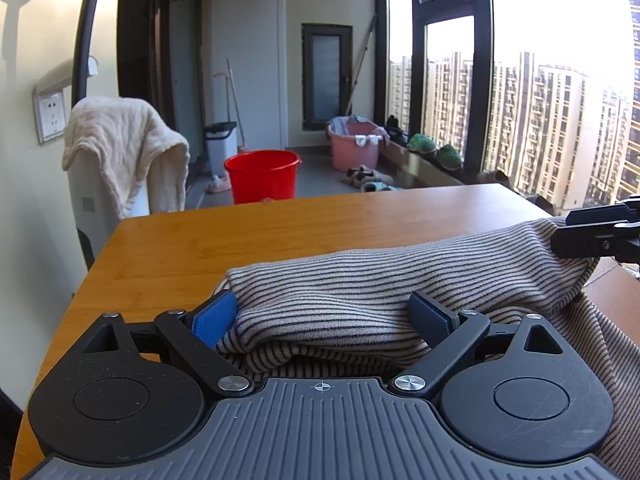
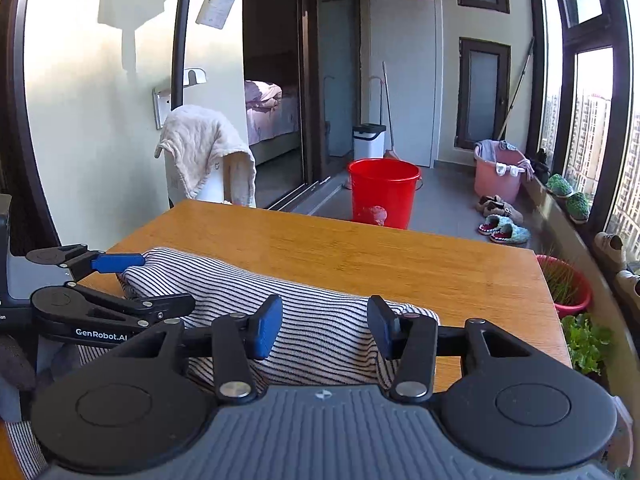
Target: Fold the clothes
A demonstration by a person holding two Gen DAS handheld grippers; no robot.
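Lying across the wooden desk (image 1: 280, 232) is a striped garment (image 1: 360, 280), bunched into a thick fold. The left gripper (image 1: 324, 316) has its blue pads spread wide on either side of the fold's near edge, gripping nothing. The right gripper (image 2: 324, 326) is likewise wide open astride the cloth. A red bucket (image 2: 384, 192) stands on the floor beyond.

Left gripper (image 1: 322, 318): level, pointing forward, jaws spread wide with blue pads (image 1: 214, 318) facing inward; striped cloth bunched between the fingers, pads not pressed together. Right gripper (image 2: 324, 326): level, jaws likewise parted, fabric lying between them. Left gripper sits just left of the right, at similar height.
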